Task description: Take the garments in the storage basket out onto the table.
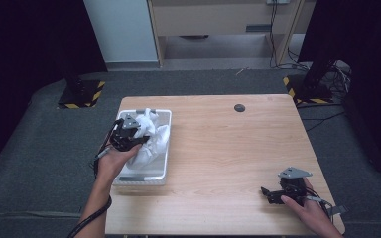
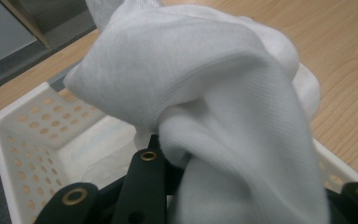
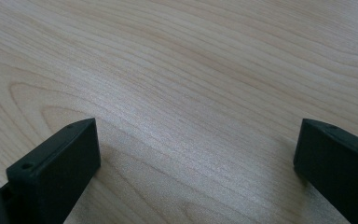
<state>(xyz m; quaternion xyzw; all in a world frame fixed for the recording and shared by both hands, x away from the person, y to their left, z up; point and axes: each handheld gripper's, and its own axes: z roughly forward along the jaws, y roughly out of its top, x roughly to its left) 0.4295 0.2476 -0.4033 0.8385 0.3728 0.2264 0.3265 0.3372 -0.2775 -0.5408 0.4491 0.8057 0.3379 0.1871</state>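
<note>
1. A white cloth (image 1: pixel 151 141), soft and ribbed like knit fabric, is seen bunched up in a white basket (image 1: pixel 164 163) with perforated walls. Part of the cloth is lifted above the basket's rim and drapes back down into it.
2. In the left gripper view, the cloth (image 2: pixel 205 93) is seen hanging in thick folds directly over the black jaws, with the basket wall (image 2: pixel 28 144) and its rows of small holes below and to the left.
3. The left gripper (image 1: pixel 129 136) is held over the basket by the person's left hand (image 1: pixel 111 163). Its jaws are closed around a fold of the cloth, which is pinched between them and falls around them.
4. The basket is set on the left part of a light wooden table (image 1: pixel 218 158), with its far end near the table's back edge.
5. The right gripper (image 1: pixel 273 194) is held by the right hand (image 1: pixel 310 210) low over the table's near right corner, well apart from the basket. In the right gripper view its jaws are spread wide with nothing between them, and bare wood grain (image 3: pixel 191 93) is seen beneath.
6. A small dark round disc (image 1: pixel 239 107) is seen on the table near its far edge.
7. Grey carpet surrounds the table, with black stands marked by yellow-and-black stripes (image 1: pixel 82 94) beyond it.
</note>
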